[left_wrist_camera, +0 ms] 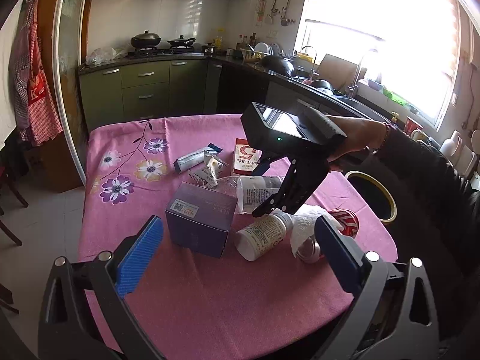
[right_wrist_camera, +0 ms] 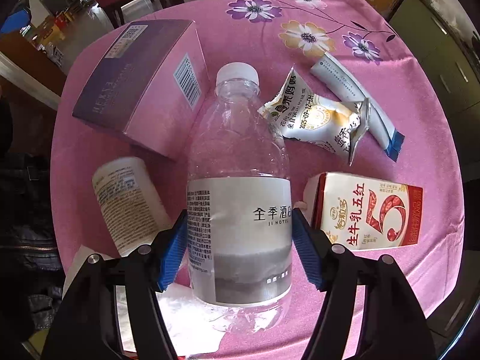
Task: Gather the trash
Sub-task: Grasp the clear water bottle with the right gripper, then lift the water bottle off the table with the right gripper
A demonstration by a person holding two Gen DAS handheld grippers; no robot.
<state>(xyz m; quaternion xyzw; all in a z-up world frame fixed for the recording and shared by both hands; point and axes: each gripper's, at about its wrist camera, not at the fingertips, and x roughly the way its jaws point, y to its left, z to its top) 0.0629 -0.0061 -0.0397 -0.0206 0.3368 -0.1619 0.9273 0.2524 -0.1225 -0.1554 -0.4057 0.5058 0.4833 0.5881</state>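
Left wrist view. A black bin [left_wrist_camera: 373,198] with a yellow rim is standing just beyond the far right edge of the table [left_wrist_camera: 210,300]; its inside is showing only dark, so its contents cannot be told. The trash is lying on the pink flowered cloth: a purple box [left_wrist_camera: 199,219], a white pill bottle [left_wrist_camera: 264,235] on its side, a crumpled tissue [left_wrist_camera: 312,225] lying over a red can [left_wrist_camera: 345,220], a clear bottle [left_wrist_camera: 255,192], a milk carton [left_wrist_camera: 246,157], a torn wrapper [left_wrist_camera: 210,169] and a long sachet [left_wrist_camera: 196,157]. The left gripper [left_wrist_camera: 237,252] is hovering above the near part of the table with its blue pads spread wide, holding nothing and touching nothing. The right gripper [left_wrist_camera: 267,207] is reaching down over the clear bottle. Green kitchen cabinets, a stove with two pans and a bright window are filling the background.

Right wrist view. The right gripper [right_wrist_camera: 240,249] is standing partly open, its blue pads [right_wrist_camera: 172,255] lying against both sides of the clear bottle [right_wrist_camera: 240,186] at the label. The bottle is looking empty, with its white cap pointing away. The box [right_wrist_camera: 141,90] is lying to its upper left, the pill bottle [right_wrist_camera: 126,204] to its left, the carton [right_wrist_camera: 369,210] to its right, and the wrapper [right_wrist_camera: 318,120] and sachet [right_wrist_camera: 357,105] beyond. The tissue [right_wrist_camera: 186,300] is lying under the bottle's base.
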